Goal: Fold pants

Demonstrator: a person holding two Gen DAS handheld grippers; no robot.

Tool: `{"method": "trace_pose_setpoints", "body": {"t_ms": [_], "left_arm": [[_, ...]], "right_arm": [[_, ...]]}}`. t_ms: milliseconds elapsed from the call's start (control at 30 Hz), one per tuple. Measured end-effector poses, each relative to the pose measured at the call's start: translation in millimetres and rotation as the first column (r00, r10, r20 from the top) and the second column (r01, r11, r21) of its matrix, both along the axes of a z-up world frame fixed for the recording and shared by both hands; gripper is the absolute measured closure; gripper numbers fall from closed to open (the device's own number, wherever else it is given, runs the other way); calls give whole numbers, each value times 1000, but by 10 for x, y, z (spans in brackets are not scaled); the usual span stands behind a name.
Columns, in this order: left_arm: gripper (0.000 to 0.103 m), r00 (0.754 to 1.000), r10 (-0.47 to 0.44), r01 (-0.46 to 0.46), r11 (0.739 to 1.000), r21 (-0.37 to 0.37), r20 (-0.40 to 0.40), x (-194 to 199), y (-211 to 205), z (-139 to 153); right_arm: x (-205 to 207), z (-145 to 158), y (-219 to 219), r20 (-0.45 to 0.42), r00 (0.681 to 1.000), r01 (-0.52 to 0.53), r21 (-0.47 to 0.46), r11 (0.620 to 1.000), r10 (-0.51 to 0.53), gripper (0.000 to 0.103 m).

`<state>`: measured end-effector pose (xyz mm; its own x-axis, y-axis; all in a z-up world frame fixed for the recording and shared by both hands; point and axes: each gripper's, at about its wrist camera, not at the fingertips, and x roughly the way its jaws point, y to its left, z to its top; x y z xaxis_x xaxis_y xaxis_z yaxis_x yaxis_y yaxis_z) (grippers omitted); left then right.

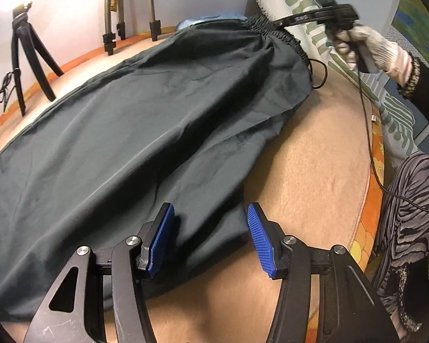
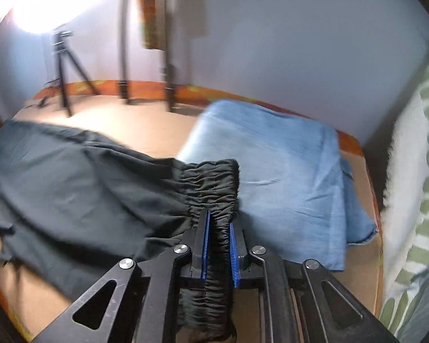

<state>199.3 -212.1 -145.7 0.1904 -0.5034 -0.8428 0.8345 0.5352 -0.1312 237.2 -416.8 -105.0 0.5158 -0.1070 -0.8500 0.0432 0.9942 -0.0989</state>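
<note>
Pants (image 1: 146, 131) hem off-frame, bottom-left

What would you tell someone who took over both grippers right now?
Right gripper: shut on the waistband of the dark pants, lifting that end.
Left gripper: open, low over a leg end, its pads either side of the cloth edge, nothing gripped.
The pants lie spread lengthwise on the tan surface; folded blue cloth sits beyond the waistband.
Done: waistband gripped.
Left: grip the leg end, then fold.

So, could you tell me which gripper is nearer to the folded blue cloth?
Right. The right gripper grips the waistband beside the blue cloth; the left gripper is open at the pants' far end.
</note>
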Motion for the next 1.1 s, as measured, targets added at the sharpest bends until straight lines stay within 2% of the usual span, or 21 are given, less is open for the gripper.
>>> {"method": "trace_pose_setpoints", "body": {"t_ms": [33, 100, 167, 233, 267, 333, 367, 467, 600, 700, 867, 1000, 1100], "left_arm": [[51, 1000, 3, -3, 1000, 2, 3, -17, 36, 21], [51, 1000, 6, -6, 1000, 5, 11, -55, 117, 62], [51, 1000, 3, -3, 1000, 14, 29, -83, 184, 91], [51, 999, 1, -2, 1000, 21, 41, -90, 222, 101], [51, 999, 1, -2, 1000, 23, 43, -110, 257, 103], [51, 999, 3, -4, 1000, 23, 41, -101, 278, 89], [51, 999, 3, -4, 1000, 24, 36, -104, 282, 79], [51, 1000, 2, -2, 1000, 27, 19, -125, 266, 46], [51, 1000, -7, 6, 1000, 24, 25, -214, 242, 60], [51, 999, -25, 24, 1000, 15, 40, -306, 233, 113], [51, 994, -74, 70, 996, 52, 78, -372, 67, 68], [51, 987, -94, 81, 992, 99, 127, -364, -113, -16], [51, 982, -104, 85, 989, 123, 159, -366, -214, -58]], "right_arm": [[15, -32, -27, -6, 1000, 18, -23, 1000, -18, 89], [11, -60, -73, -14, 998, 57, -62, 996, -58, 80], [-9, -66, -128, -16, 996, 83, -104, 991, -85, 77], [-113, -6, -150, -2, 992, 122, -177, 977, -124, 71], [-182, 58, -134, 15, 993, 119, -173, 978, -118, 68], [-338, 194, -37, 49, 994, 100, -136, 986, -94, 62], [-394, 253, 23, 57, 995, 88, -127, 988, -81, 55], [-636, 364, 353, 65, 998, 4, -59, 998, 0, 42], [-860, 213, 658, 28, 999, -29, 59, 998, 28, 37], [-979, 28, 700, -11, 999, 40, 136, 990, -39, 33], [-1132, -304, 540, -69, 971, 238, 303, 923, -227, 32], [-1176, -485, 384, -105, 926, 370, 450, 813, -363, 29], [-1181, -568, 310, -92, 896, 424, 468, 776, -434, 28]]}}
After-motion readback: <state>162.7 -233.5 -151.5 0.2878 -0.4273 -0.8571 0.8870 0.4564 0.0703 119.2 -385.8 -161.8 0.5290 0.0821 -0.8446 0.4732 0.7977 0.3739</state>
